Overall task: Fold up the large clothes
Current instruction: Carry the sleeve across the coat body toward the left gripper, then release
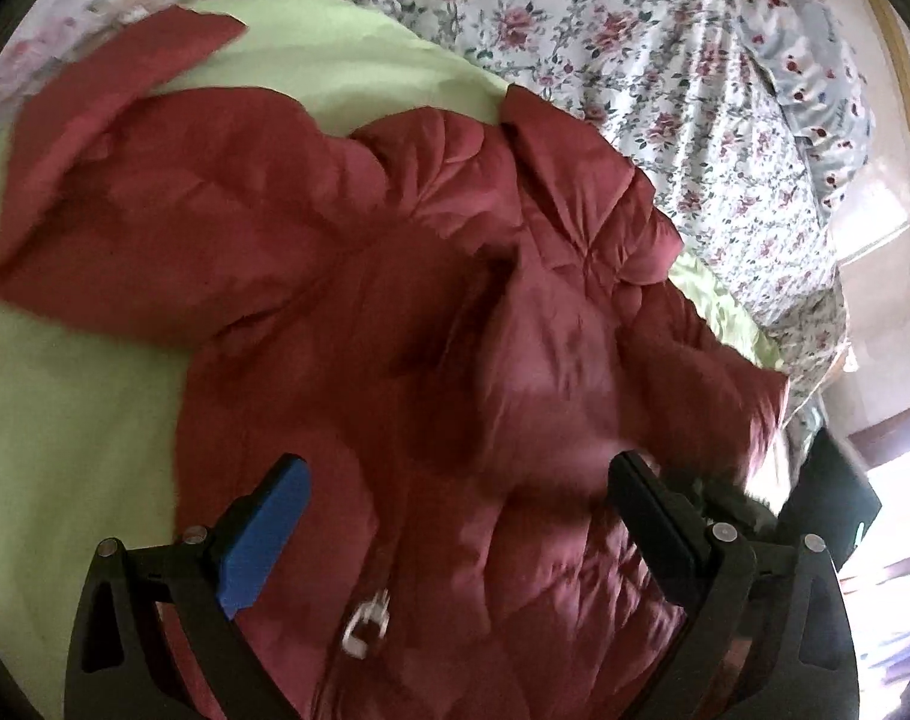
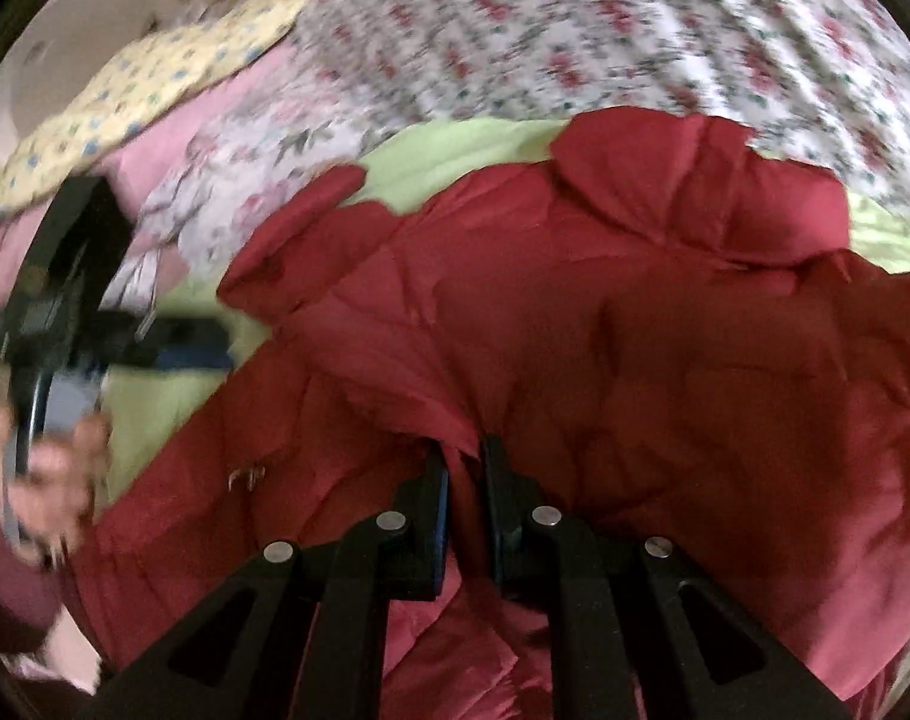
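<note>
A red quilted jacket (image 1: 395, 300) was spread on a green sheet (image 1: 65, 420) over a floral bed cover (image 1: 634, 60). In the left wrist view, the left tool (image 1: 455, 486) was held wide above the jacket, nothing gripped. Only the right wrist view showed the right tool (image 2: 463, 456) pinched narrow on a jacket fold, and a blurred hand (image 2: 59, 480), apparently holding the left tool.

The left hand-held gripper (image 1: 457, 483) pointed steeply downward with its jaws spread wide and nothing pinched between them. The right hand-held gripper (image 2: 463, 459) also angled down, its jaws nearly together and clamped on a fold of the red jacket (image 2: 634, 330). A bare hand (image 2: 53, 474) gripped the left tool's handle.
</note>
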A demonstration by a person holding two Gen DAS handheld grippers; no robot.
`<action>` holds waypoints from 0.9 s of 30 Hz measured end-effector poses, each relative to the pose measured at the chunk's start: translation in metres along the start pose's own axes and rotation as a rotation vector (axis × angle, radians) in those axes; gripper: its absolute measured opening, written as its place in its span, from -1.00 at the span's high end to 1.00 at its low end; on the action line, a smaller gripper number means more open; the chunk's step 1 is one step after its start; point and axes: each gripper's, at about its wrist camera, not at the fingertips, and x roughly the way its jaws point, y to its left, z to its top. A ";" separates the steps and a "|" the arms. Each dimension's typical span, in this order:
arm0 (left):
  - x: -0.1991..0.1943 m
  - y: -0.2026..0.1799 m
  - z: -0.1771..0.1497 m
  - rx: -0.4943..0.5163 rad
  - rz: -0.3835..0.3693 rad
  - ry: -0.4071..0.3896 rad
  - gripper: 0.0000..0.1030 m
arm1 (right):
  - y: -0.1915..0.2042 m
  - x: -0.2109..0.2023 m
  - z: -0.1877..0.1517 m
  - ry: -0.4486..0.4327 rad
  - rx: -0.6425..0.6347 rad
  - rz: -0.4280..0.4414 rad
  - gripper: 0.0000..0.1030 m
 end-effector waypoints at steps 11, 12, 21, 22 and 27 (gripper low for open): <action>0.089 -0.001 0.056 0.037 -0.013 0.108 0.59 | -0.004 -0.004 -0.004 0.023 0.036 -0.027 0.58; 0.087 0.000 0.058 0.046 -0.010 0.088 0.68 | -0.006 -0.007 -0.005 0.025 0.047 -0.022 0.44; 0.058 0.023 0.064 0.082 0.178 -0.097 0.74 | -0.051 -0.083 -0.020 -0.155 0.193 -0.180 0.20; 0.063 0.024 0.064 0.094 0.191 -0.096 0.74 | -0.056 -0.086 -0.017 -0.169 0.206 -0.214 0.19; 0.081 0.008 0.056 0.169 0.288 -0.092 0.73 | -0.093 -0.080 0.000 -0.176 0.270 -0.311 -0.05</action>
